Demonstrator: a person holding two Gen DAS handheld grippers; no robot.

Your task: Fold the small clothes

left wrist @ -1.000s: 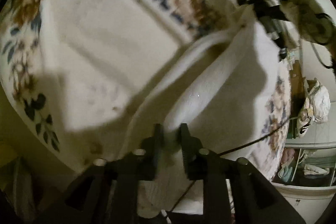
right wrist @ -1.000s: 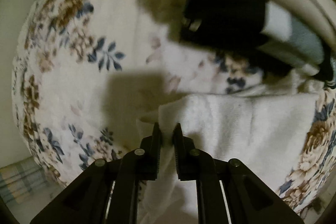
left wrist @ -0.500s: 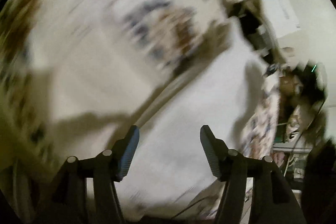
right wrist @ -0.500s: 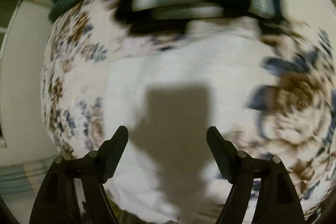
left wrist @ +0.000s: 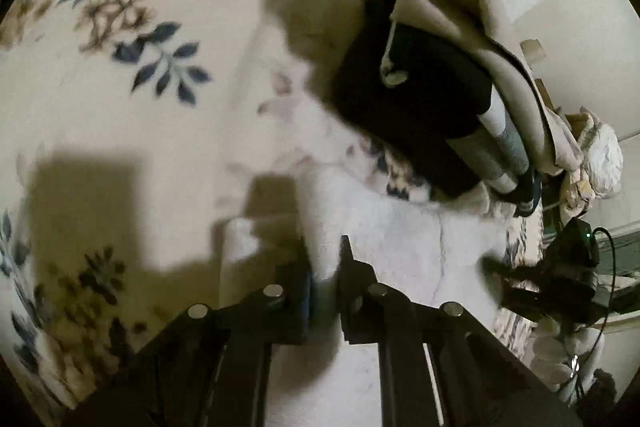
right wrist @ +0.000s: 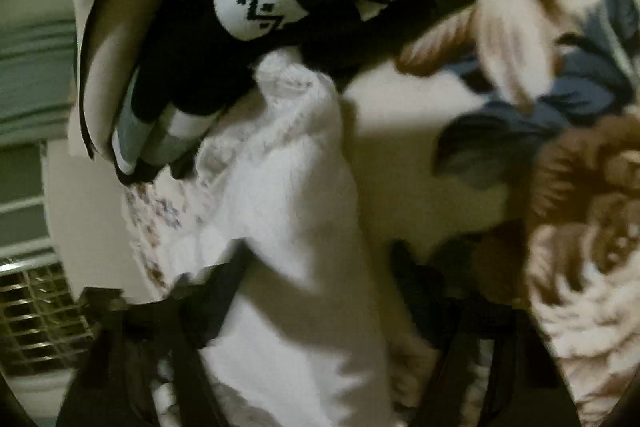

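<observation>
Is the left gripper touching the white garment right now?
Touching. The left wrist view shows the left gripper shut on a raised fold of the white garment, its jaws pinching the cloth.

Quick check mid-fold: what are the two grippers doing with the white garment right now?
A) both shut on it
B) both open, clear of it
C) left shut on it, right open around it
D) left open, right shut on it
C: the left gripper pinches a ridge of the white garment, while the right gripper has its jaws spread wide on either side of it.

The right gripper (right wrist: pixel 320 291) is motion-blurred, and the white garment (right wrist: pixel 288 227) runs past the bottom edge
</observation>
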